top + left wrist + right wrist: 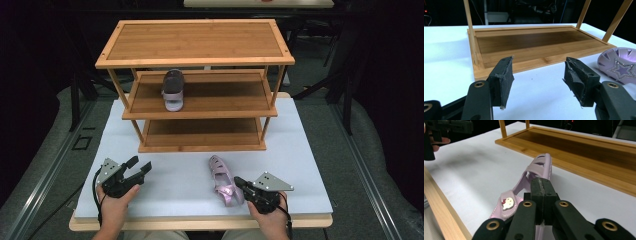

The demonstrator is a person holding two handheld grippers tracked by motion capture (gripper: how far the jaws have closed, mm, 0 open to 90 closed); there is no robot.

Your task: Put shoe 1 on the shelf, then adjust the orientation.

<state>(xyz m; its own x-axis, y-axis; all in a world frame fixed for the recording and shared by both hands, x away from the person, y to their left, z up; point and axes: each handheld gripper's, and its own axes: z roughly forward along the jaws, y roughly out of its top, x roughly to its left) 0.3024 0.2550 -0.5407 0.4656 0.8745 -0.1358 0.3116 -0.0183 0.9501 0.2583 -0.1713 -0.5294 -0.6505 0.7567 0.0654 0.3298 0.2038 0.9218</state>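
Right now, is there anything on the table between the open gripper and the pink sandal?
No. In the high view, just bare white table lies between the left gripper and the pink sandal. The left gripper view shows the same.

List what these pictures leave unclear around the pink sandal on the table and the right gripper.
- Right gripper view: the right gripper covers the strap of the pink sandal; whether the shut pads pinch it is unclear.
- High view: the gripper body hides the sandal's heel.
- Left gripper view: the frame's right edge cuts off the sandal.
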